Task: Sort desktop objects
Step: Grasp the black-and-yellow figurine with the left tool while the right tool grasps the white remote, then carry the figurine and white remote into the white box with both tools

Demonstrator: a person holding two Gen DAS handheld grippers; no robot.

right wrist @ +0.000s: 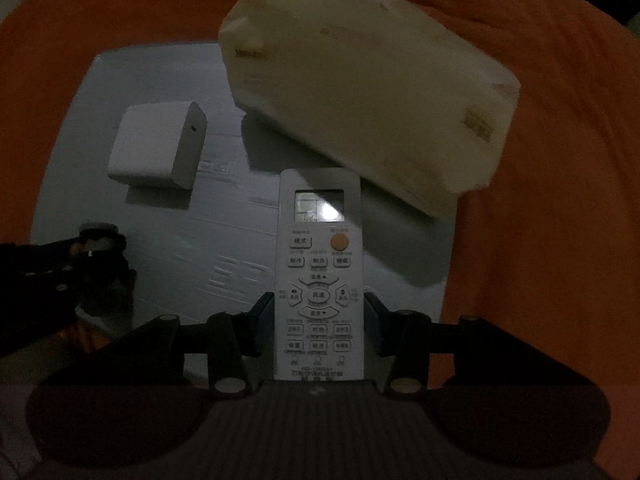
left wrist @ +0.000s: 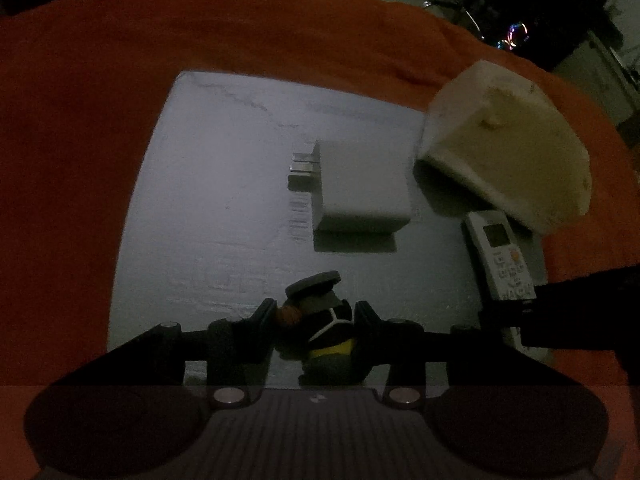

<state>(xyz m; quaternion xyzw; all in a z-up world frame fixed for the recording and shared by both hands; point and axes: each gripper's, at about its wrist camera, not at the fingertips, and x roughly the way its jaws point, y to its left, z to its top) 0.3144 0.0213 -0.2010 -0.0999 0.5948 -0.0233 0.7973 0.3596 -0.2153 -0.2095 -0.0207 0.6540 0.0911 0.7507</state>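
Both picks look underway but nothing looks sorted yet: the left claw [left wrist: 316, 320] is pinching a small dark figurine [left wrist: 326, 320] on the grey board [left wrist: 208, 184], while the right claw [right wrist: 319, 316] straddles the white remote [right wrist: 319, 276], fingers close beside it; whether they press it I cannot tell. Ahead of the claws the white charger [left wrist: 364, 186] waits untouched, and beyond the remote the big cream foam block [right wrist: 368, 80] crowds the board's far right edge over the orange cloth [right wrist: 560, 200].

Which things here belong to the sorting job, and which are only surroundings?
For the job: small dark figure between the left gripper fingers; remote control between the right gripper fingers; white charger; cream box.

Surroundings: grey board; orange cloth.
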